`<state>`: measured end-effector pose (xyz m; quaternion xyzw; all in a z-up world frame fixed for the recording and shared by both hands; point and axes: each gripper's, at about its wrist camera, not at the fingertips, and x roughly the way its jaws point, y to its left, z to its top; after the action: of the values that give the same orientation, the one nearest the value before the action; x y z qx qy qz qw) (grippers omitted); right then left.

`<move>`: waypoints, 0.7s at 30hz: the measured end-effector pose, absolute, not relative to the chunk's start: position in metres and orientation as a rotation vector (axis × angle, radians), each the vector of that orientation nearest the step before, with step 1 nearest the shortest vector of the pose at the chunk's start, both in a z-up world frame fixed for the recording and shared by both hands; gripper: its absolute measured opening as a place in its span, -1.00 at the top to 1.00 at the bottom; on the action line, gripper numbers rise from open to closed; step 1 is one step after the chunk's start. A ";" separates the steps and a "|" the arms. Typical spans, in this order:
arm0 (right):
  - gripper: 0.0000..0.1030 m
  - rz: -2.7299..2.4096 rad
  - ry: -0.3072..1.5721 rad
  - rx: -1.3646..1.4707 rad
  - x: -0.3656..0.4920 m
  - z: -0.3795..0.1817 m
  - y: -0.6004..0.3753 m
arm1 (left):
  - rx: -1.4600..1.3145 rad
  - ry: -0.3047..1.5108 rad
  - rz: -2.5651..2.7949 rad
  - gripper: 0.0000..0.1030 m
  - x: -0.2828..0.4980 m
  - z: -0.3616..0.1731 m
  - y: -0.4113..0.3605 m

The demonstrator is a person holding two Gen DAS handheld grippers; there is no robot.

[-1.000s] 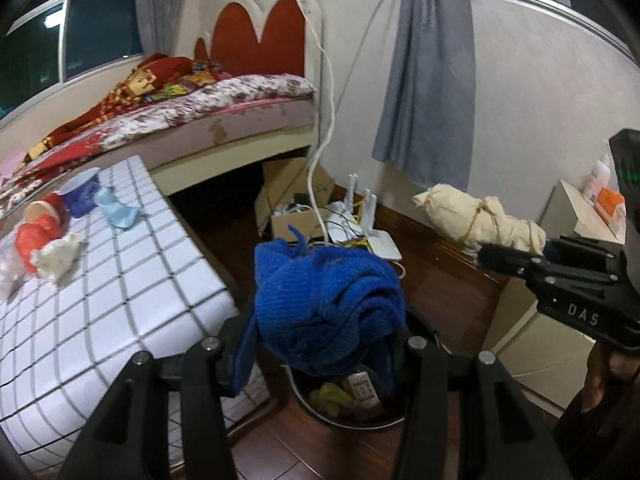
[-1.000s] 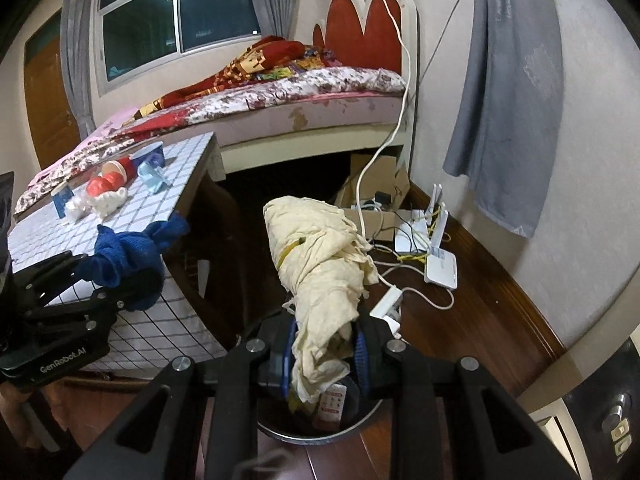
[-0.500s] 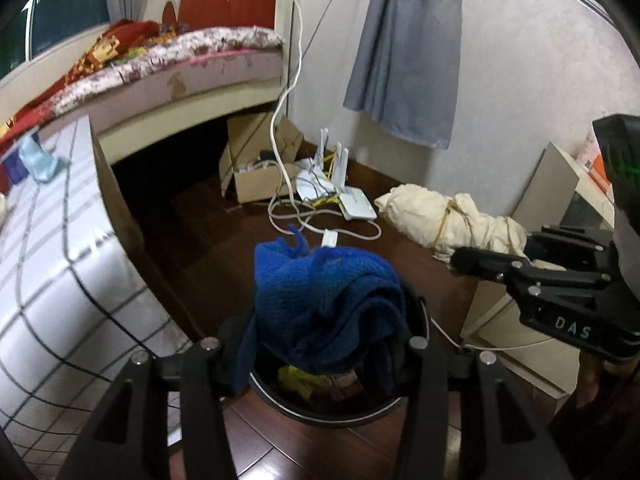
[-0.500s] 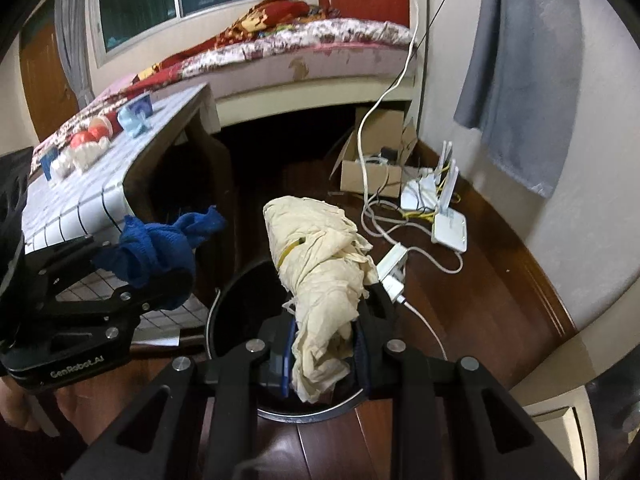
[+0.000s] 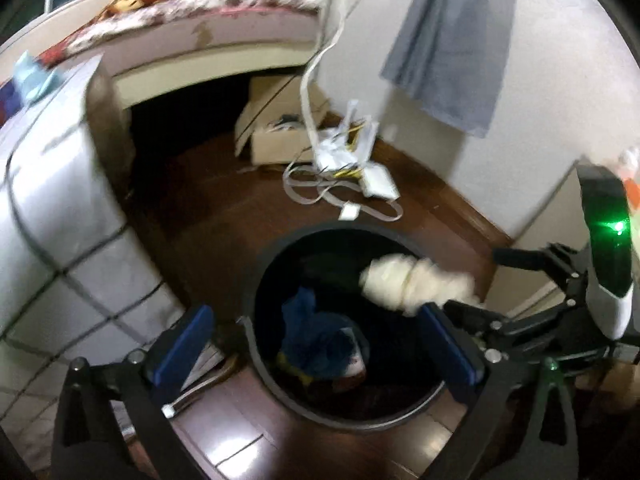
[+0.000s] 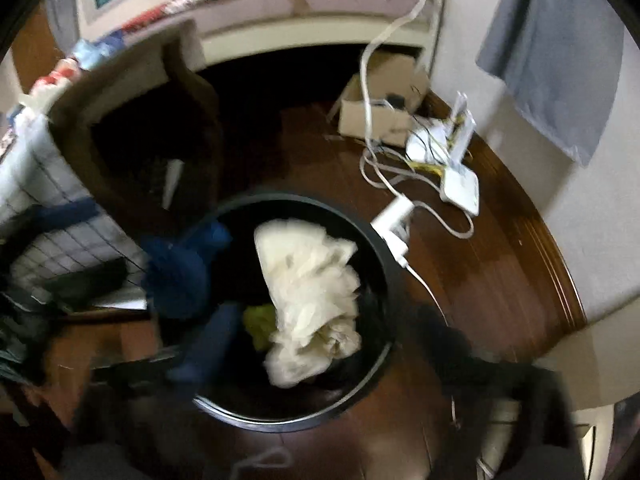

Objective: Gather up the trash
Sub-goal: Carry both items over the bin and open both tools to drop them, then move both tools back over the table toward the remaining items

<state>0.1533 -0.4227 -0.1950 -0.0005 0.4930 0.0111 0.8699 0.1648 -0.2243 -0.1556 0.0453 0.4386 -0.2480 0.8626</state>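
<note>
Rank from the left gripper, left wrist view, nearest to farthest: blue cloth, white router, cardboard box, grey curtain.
From the left gripper, jaws opening:
1. Blue cloth, between the fingers, down in the bin.
2. White router, floor beyond the bin.
3. Cardboard box, by the bed.
4. Grey curtain, on the wall.

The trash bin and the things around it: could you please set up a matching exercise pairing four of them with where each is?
Things:
1. blue cloth
2. cardboard box
3. grey curtain
4. white router

Places:
A. hanging against the wall
B. inside the black bin
C. on the floor among white cables
D. on the floor by the bed

Pairs: 1-B, 2-D, 3-A, 4-C
</note>
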 end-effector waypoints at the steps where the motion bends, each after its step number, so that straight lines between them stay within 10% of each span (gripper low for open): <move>1: -0.97 0.006 1.054 0.001 0.153 -0.201 -0.426 | 0.103 0.924 -0.499 -0.98 0.165 -0.159 -0.222; 21: -0.97 -0.047 0.999 -0.032 0.128 -0.170 -0.404 | 0.113 0.871 -0.400 -0.98 0.149 -0.145 -0.182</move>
<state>0.1283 -0.4040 -0.1705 -0.0153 0.4789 -0.0224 0.8775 0.1488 -0.1816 -0.1450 0.0541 0.4190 -0.1925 0.8857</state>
